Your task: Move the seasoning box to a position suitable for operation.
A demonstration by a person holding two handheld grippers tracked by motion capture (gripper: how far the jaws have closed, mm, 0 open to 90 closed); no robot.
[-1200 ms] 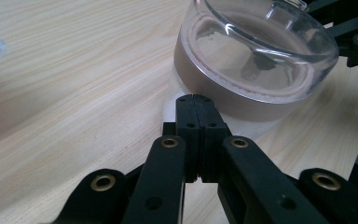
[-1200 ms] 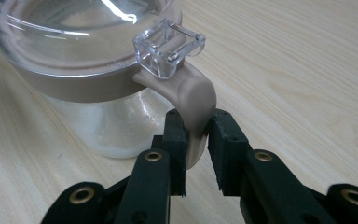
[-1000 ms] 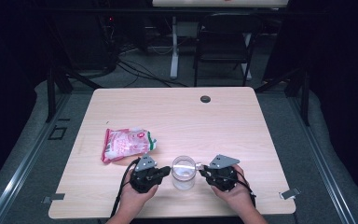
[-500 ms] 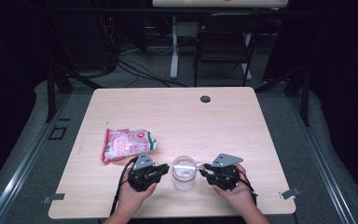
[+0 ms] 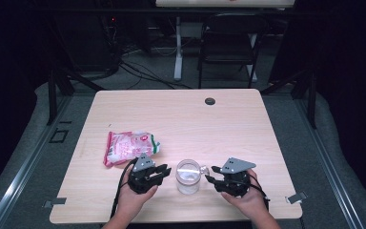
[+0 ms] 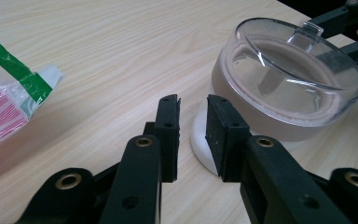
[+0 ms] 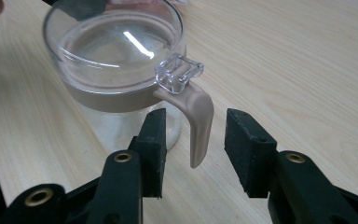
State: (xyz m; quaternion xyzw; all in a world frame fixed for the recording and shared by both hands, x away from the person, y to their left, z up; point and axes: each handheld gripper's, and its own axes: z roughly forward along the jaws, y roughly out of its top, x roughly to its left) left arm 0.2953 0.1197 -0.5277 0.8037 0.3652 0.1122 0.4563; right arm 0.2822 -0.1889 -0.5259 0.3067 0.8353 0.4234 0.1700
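Right hand-held gripper (image 7: 193, 149) newly astride jar handle (image 7: 196, 119)

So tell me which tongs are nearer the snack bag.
Left. The left tongs sit just below the snack bag's lower right corner, jaws toward the jar. The right tongs are beyond the jar, jaws either side of its handle, not touching.
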